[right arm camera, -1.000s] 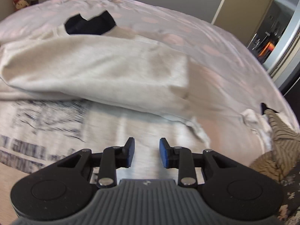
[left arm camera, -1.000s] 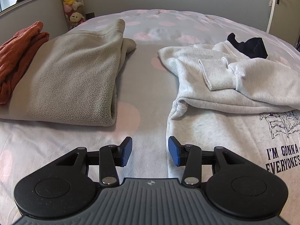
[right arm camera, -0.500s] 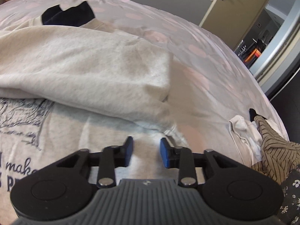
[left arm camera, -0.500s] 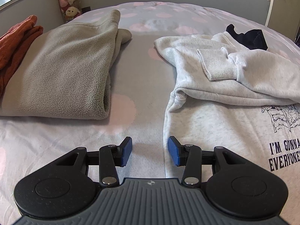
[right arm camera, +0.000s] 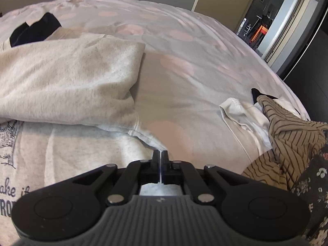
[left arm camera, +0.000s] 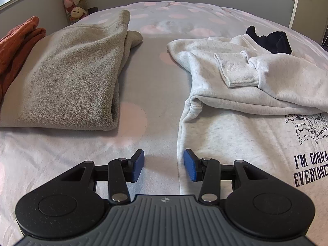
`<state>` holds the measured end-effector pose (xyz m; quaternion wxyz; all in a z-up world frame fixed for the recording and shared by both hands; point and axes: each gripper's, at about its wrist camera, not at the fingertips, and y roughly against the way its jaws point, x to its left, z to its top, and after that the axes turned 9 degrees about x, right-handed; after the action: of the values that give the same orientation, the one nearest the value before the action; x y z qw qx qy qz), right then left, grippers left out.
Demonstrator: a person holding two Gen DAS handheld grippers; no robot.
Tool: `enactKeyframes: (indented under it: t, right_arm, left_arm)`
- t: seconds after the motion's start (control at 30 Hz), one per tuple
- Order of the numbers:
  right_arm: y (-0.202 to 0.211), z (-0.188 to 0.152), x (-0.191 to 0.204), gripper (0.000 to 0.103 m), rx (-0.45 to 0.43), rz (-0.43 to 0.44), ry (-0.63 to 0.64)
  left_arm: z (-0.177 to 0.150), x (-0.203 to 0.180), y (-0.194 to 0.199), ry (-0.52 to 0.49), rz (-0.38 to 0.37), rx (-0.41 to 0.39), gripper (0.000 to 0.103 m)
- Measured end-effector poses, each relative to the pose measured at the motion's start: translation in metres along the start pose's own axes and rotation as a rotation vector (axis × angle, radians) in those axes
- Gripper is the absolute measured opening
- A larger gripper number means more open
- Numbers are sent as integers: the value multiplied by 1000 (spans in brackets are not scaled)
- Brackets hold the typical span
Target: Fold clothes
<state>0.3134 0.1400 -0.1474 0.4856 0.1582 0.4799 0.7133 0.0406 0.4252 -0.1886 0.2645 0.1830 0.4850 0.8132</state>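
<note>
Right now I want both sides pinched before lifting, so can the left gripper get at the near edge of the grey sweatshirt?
Probably yes. The left gripper is open with the grey sweatshirt edge running up between its fingers, and only bare bed sheet beside it. The right gripper is shut on the opposite edge.

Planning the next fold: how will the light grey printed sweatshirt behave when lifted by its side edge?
The light grey printed sweatshirt will probably droop: its sleeve already slumps in soft folds. Likely fairly heavy, since the knit looks thick. The right gripper, shut on its edge, may drag the rest along.
</note>
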Motion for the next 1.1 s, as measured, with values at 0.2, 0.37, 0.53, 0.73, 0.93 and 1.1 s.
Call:
enactKeyframes:
  t: [0.2,0.37,0.53,0.73,0.93,1.1]
  right_arm:
    - [15,-7,6,24,-93,13,128]
    - [6,-7,14,30,-113,6,191]
    - [-4,-6,23,31,-133,-2,255]
    - [-21,3,50,37,-179,-65,343]
    - [-24,15,44,17,-181,-78,294]
    - [-13,20,12,16,-228,-4,107]
  left_arm:
    - [0,-3,-1,-8,-1,5,41]
    - [-1,-5,-2,-13,1,11,42]
    - [-1,-6,-3,-18,5,12,43]
    - [0,-8,-6,-26,12,10,47]
    - [-1,-7,-8,-23,12,6,48]
    - [-2,-9,-8,-36,24,-2,48]
